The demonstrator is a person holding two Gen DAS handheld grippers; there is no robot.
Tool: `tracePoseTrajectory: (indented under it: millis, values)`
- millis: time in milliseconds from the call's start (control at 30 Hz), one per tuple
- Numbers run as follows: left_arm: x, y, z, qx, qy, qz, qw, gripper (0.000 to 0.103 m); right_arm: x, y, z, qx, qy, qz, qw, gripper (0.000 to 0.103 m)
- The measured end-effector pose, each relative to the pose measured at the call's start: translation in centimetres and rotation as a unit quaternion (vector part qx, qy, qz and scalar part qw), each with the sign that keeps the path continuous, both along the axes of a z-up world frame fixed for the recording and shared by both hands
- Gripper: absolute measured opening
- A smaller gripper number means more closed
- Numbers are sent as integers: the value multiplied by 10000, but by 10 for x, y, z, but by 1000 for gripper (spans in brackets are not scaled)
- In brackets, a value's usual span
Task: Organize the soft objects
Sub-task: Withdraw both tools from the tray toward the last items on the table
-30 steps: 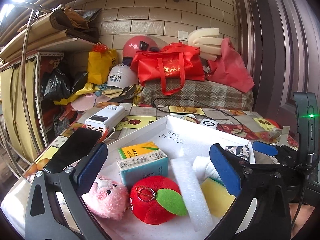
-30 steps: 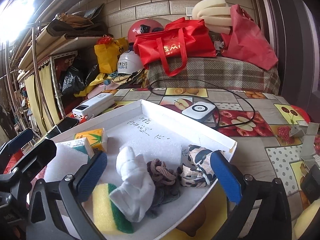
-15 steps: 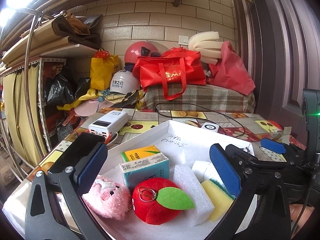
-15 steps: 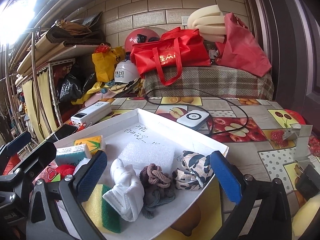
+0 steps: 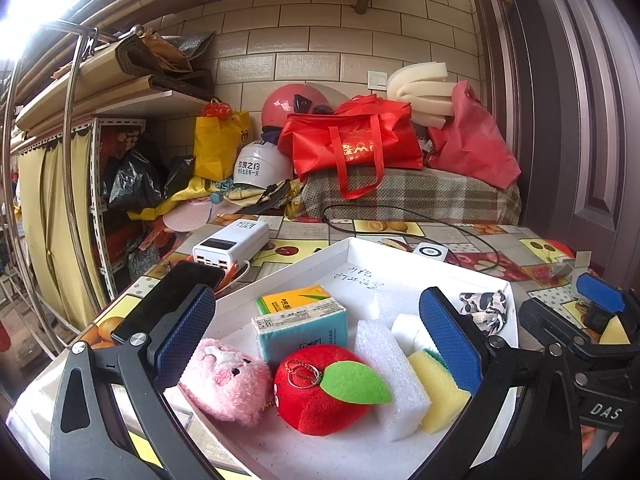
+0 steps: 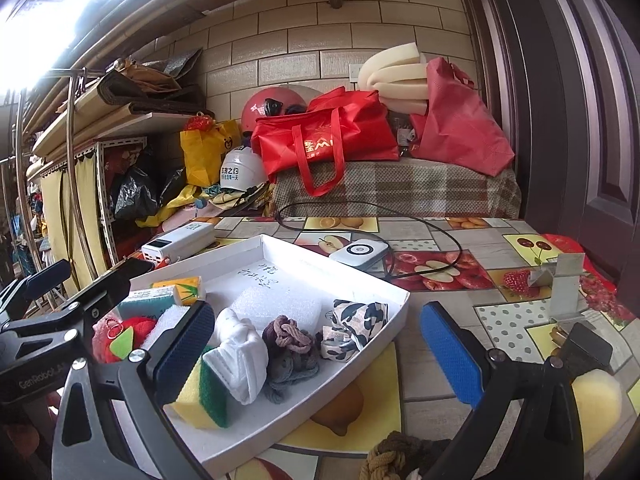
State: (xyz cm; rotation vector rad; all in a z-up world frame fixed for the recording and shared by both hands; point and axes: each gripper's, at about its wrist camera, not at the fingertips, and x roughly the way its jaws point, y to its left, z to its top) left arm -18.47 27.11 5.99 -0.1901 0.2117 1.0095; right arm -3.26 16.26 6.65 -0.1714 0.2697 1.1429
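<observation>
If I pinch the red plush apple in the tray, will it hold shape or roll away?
The red plush apple looks stuffed and fuzzy, so it will probably squash between the pads rather than slip. Its rounded body could roll if nudged, though the pink plush toy and white foam block flank it closely. Its felt leaf and keyring would likely flop.

A fuzzy pink plush toy (image 5: 226, 386), a matt white foam block (image 5: 390, 376) and a smooth white cardboard tray (image 5: 404, 254) are seen.
</observation>
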Motion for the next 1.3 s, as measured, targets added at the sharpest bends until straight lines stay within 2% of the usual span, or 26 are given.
tracePoseTrajectory:
  millis: [100,333,467,600,767,900,1033,1100,1200,1300]
  values:
    - [-3,-5,0,-9,-30,-23,10000,103,-11,-16,2,133,-259,-91,9995,103]
    - [-16,-16,1,-41,-285,-128,9995,103,-5,-44,-1,107,-4,-252,9996,103]
    - [-20,-21,2,-34,-432,-230,9988,103,2,-72,0,347,48,-255,9991,103]
    - [-20,-24,1,-196,-505,-545,9970,103,19,-102,3,498,157,-262,9983,103]
    - [-8,-35,1,-358,-499,-1216,9907,103,57,-130,-1,-17,188,-682,9975,103]
    - [21,-62,0,-477,-162,-2013,9782,103,96,-153,-7,-371,574,-872,9938,103]
    - [69,-102,-6,-547,666,-2888,9535,103,122,-155,-21,-969,1037,-795,9867,103]
    - [90,-113,-10,-765,900,-3044,9452,103,128,-149,-26,-1117,1242,-679,9836,103]
    - [116,-110,-20,-1330,1127,-3061,9359,103,127,-134,-31,-1331,1247,-502,9819,98]
    - [131,-108,-28,-1597,1359,-3043,9292,103,126,-115,-36,-1611,1203,-443,9786,82]
